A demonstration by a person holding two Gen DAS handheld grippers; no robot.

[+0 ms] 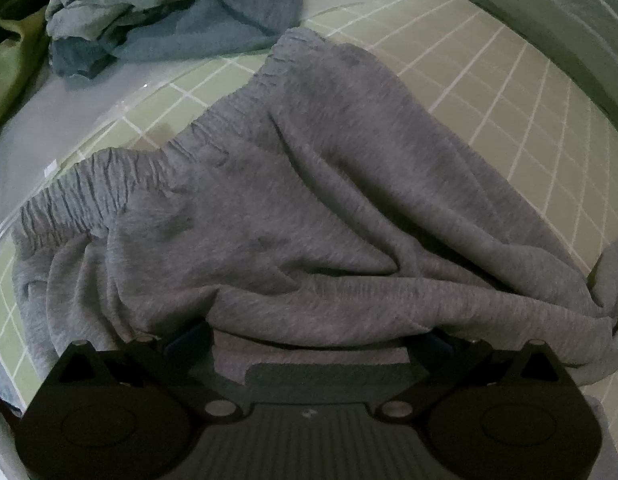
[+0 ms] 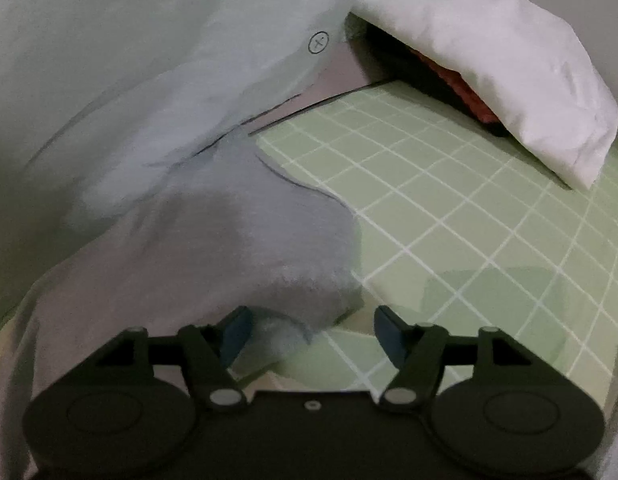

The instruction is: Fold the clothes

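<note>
Your left tool (image 1: 309,334) has its tips buried under the near fold of the grey sweatpants (image 1: 293,208), so you cannot tell its grip. The pants lie spread on the green grid mat (image 1: 509,128). Your right tool (image 2: 313,336) stands open and empty at the pants' edge, over the mat, the white pillow (image 2: 489,68) beyond.

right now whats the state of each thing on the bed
grey sweatpants: spread out, rumpled, not yet folded
left gripper: fingers wide, grey fabric draped over them
right gripper: open, nothing held
clothes pile: heaped, unfolded
white pillow: propped on something dark
</note>
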